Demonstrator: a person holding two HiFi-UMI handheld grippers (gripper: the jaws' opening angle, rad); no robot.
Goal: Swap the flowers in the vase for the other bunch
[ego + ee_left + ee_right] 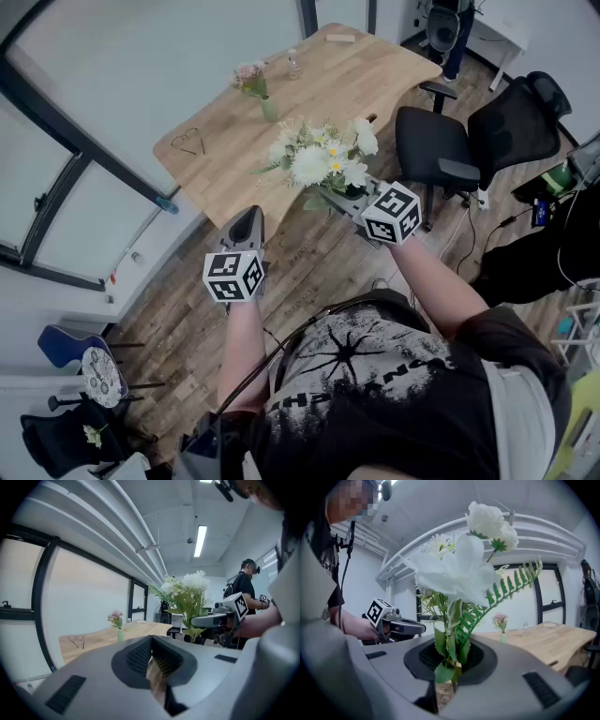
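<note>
From the head view I cannot see the tips of the right gripper [345, 199], because the white bunch [323, 159] covers them. The bottom ends of the stems are hidden there too. In the right gripper view green leaves hang in front of the spot where the stems are pinched, so I only see part of it. The vase [268, 108] is far away and small, and I cannot tell what is inside it apart from the pink flowers [249, 75] that stick out of the top. It stands on the wooden table [356, 75], near the window side, with a pair of glasses [190, 142] lying well apart from it toward the near corner. My legs are cut off at the bottom of the head view. Both my arms reach forward over the wooden floor [309, 272], short of the table. Both grippers point almost level, just a little down. The right gripper is out ahead, and its jaws are nearly together, squeezing the stems of the white bunch, which stands up with its blooms and a fern leaf above the jaws. The left gripper [247, 217] is closer to my body and off to the side, well apart from the bunch. Its jaws are pressed together with nothing between them. Two black chairs [487, 131] stand by the table's right side.
</note>
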